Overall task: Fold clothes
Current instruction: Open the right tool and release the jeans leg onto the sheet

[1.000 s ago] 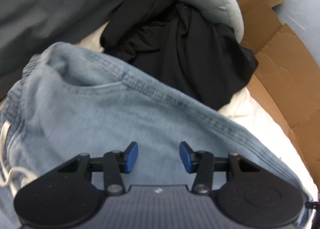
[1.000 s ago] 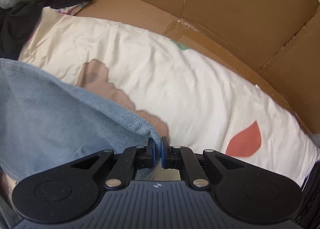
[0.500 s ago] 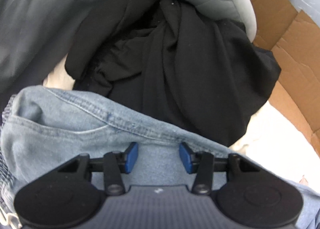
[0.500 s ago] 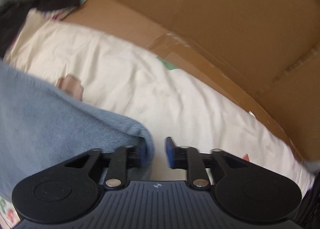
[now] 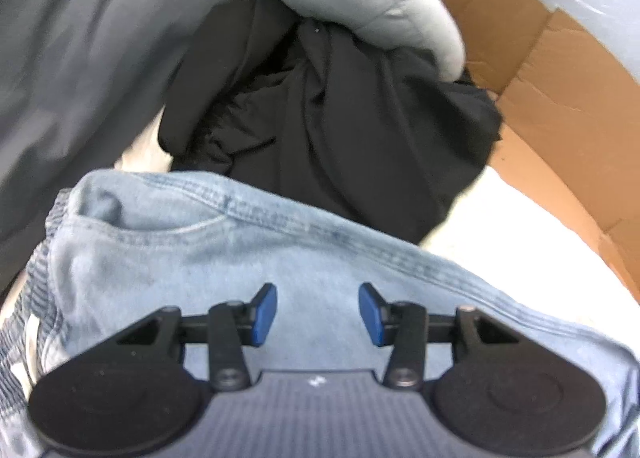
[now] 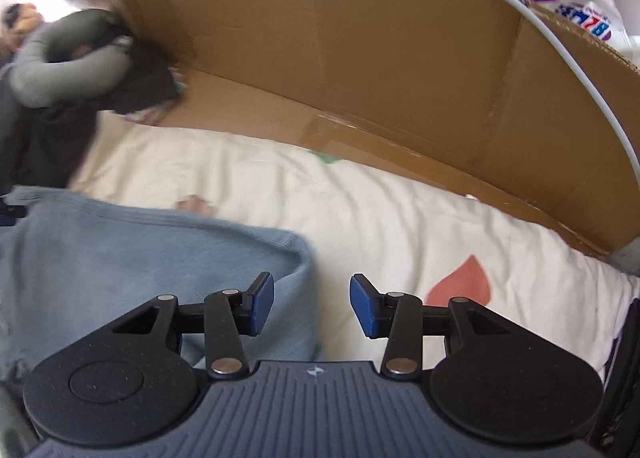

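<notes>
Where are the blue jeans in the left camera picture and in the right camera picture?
Left wrist view: the jeans fill the lower half, under the open left gripper.
Right wrist view: the jeans lie at lower left, their edge just inside the open right gripper, whose jaws have just been opening.
Shared landmark: the black garment beyond the jeans.
</notes>
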Available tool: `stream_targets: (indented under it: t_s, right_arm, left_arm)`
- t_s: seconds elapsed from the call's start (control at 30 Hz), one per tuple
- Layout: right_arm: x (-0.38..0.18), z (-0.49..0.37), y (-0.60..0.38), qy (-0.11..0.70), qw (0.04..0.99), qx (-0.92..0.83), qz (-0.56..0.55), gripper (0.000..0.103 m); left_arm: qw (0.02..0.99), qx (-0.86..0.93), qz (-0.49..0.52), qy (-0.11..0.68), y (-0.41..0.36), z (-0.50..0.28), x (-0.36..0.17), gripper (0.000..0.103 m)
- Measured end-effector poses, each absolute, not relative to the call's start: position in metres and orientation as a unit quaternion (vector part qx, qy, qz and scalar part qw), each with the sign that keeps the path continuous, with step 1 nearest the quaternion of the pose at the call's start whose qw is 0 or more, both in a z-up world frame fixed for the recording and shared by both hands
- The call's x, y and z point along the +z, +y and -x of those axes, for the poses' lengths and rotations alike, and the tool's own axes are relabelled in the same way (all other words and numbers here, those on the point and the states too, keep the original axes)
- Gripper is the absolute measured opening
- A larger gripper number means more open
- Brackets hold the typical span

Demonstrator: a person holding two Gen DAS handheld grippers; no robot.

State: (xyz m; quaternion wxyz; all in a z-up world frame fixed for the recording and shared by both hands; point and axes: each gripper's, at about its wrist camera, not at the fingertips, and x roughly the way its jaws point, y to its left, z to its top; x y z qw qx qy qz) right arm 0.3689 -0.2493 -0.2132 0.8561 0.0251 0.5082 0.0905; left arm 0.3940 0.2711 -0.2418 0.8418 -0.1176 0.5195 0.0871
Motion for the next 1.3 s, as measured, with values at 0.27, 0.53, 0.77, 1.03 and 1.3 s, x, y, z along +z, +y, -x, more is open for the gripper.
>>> stream_targets:
  t_s: [0.27, 0.53, 0.77, 1.03, 1.3]
  right_arm:
    - [-0.223, -0.315, -0.196, 0.508, 0.849, 0.149, -0.005, 0.049]
    - [-0.248, -0.274, -0.162, 0.497, 0.854, 0.155, -0.005, 0.049]
    - [-0.271, -0.248, -0.137, 0.466, 0.872, 0.147, -0.016, 0.049]
    - [-0.293, -0.238, -0.113, 0.480, 0.862, 0.161, 0.033, 0.041]
    - [-0.313, -0.234, -0.095, 0.484, 0.857, 0.150, 0.094, 0.040]
  left_arm:
    - [0.843, 0.052, 0.124, 0.521, 0.261, -0.370, -0.226, 0.048]
    - [0.847, 0.040, 0.149, 0.509, 0.254, -0.323, -0.221, 0.048]
    - [0.843, 0.048, 0.207, 0.494, 0.245, -0.271, -0.225, 0.048]
    - [0.837, 0.050, 0.196, 0.508, 0.227, -0.242, -0.249, 0.048]
    - [0.829, 0.046, 0.196, 0.521, 0.217, -0.237, -0.266, 0.048]
